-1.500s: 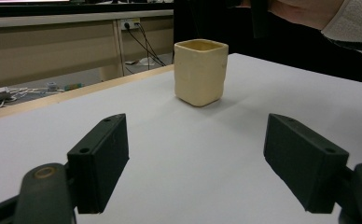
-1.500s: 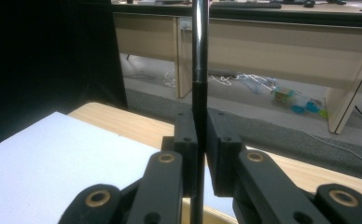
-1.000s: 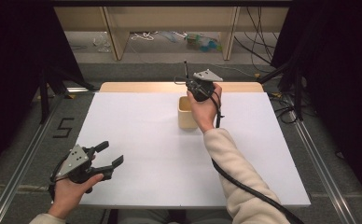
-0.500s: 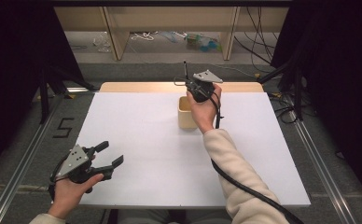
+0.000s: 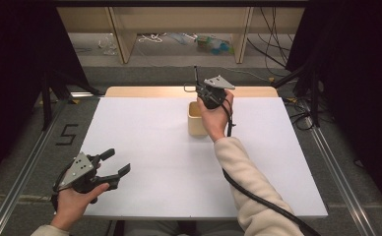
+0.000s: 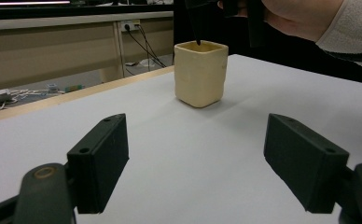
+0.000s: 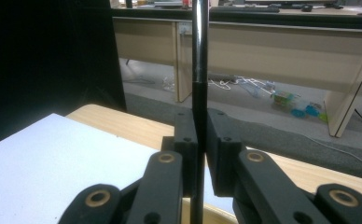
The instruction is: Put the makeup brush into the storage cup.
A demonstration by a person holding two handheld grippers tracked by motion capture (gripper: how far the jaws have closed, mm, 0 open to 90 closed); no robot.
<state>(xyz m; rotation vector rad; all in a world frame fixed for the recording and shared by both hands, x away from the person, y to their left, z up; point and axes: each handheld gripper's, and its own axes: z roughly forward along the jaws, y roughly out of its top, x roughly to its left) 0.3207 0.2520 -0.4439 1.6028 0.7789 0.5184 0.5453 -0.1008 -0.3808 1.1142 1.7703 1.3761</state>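
A cream square cup (image 5: 196, 122) stands on the white table (image 5: 144, 147), a little behind its middle. My right gripper (image 5: 198, 91) hovers just above the cup, shut on a thin dark rod (image 5: 196, 74) that stands upright. In the right gripper view the rod (image 7: 198, 70) runs up between the closed pads, shiny on its upper part, and the cup's rim (image 7: 219, 217) lies below. In the left gripper view the rod's lower end (image 6: 198, 35) reaches the mouth of the cup (image 6: 200, 74). My left gripper (image 5: 117, 161) rests open at the table's near left corner, with nothing between its jaws (image 6: 198, 158).
A wooden strip (image 5: 144, 91) runs along the table's far edge. Beyond it are wooden desk legs (image 5: 122, 44) and cables and small items on the floor (image 5: 211, 43). Metal rails (image 5: 26, 162) flank the table. The right gripper's cable (image 5: 258, 196) trails along the sleeve.
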